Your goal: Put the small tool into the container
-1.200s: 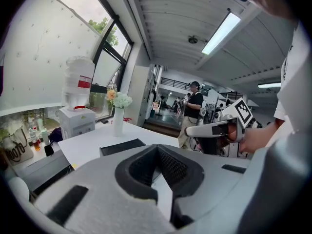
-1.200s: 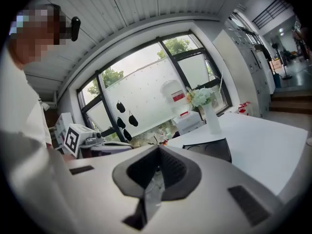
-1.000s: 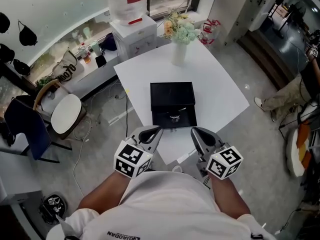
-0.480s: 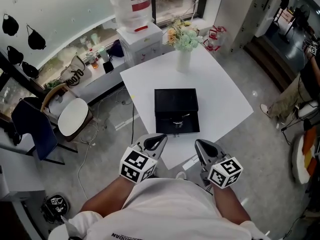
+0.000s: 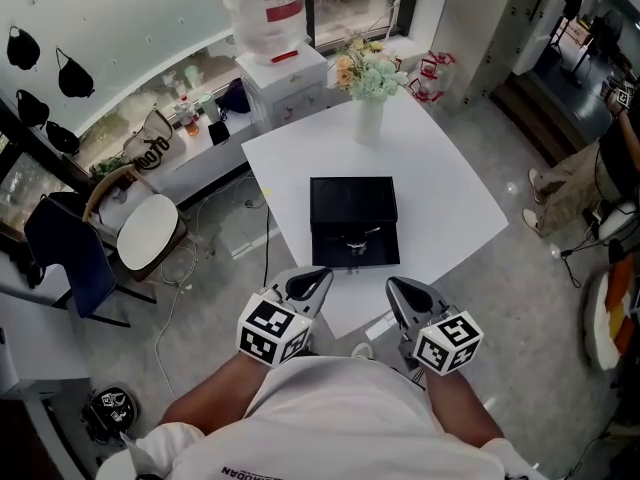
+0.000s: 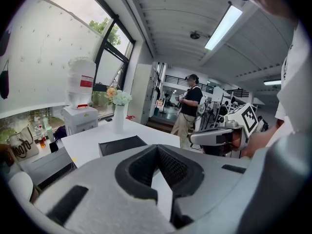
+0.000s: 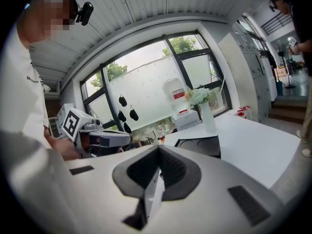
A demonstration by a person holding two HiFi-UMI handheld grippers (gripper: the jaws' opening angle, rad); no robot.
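Observation:
A black case point(image 5: 354, 222) lies open in the middle of the white table point(image 5: 450, 193). Something small and silvery point(image 5: 351, 240) rests in its near half. My left gripper point(image 5: 321, 272) and right gripper point(image 5: 392, 284) hover side by side at the table's near edge, short of the case, both pointing towards it. In the left gripper view the left gripper point(image 6: 157, 149) has its jaws together with nothing between them, the case point(image 6: 122, 144) beyond. The right gripper point(image 7: 158, 149) is likewise shut and empty, with the case point(image 7: 199, 144) ahead.
A white vase of flowers point(image 5: 368, 108) stands on the table behind the case. A water dispenser point(image 5: 272, 38) is past the far edge, a chair point(image 5: 140, 233) to the left. A person's legs point(image 5: 575, 183) show at the right, and another person stands point(image 6: 187, 108) farther off.
The head view has shifted, so table and case now sit slightly lower and to the right in the picture. Both grippers stay shut at the table's near edge.

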